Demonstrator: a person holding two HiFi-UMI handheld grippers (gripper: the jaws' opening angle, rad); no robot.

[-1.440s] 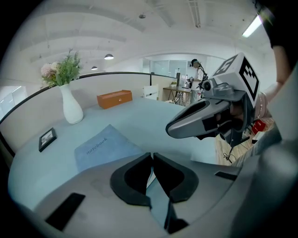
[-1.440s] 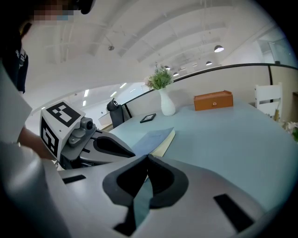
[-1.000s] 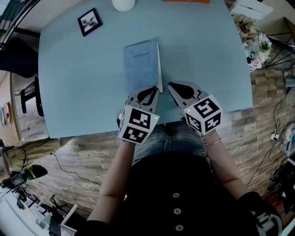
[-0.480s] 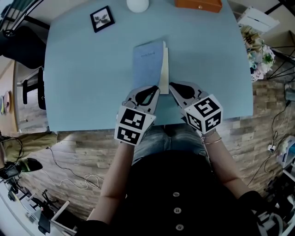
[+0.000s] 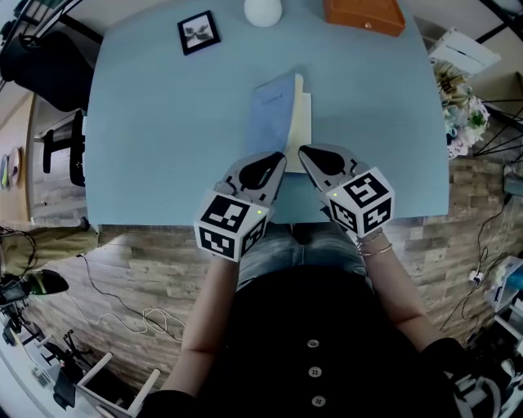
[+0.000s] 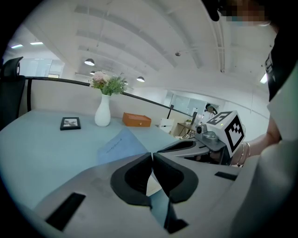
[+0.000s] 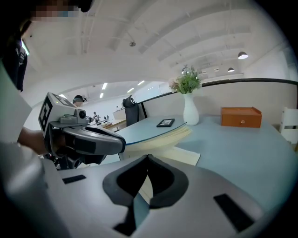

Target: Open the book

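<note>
The light blue book lies in the middle of the blue table, its cover tilted up off the cream pages. My left gripper is shut on the cover's near edge; in the left gripper view the blue cover runs away from the closed jaws. My right gripper is shut at the book's near right corner, and I cannot tell whether it touches. In the right gripper view the raised cover and a few leaves hang over a flat page.
At the table's far side stand a black picture frame, a white vase with flowers, and an orange box. The table's near edge runs just under both grippers, against the person's lap.
The book's cover has risen off the pages, and a wider strip of cream paper shows. My left gripper has lifted and rolled with it. My right gripper shifted slightly.
</note>
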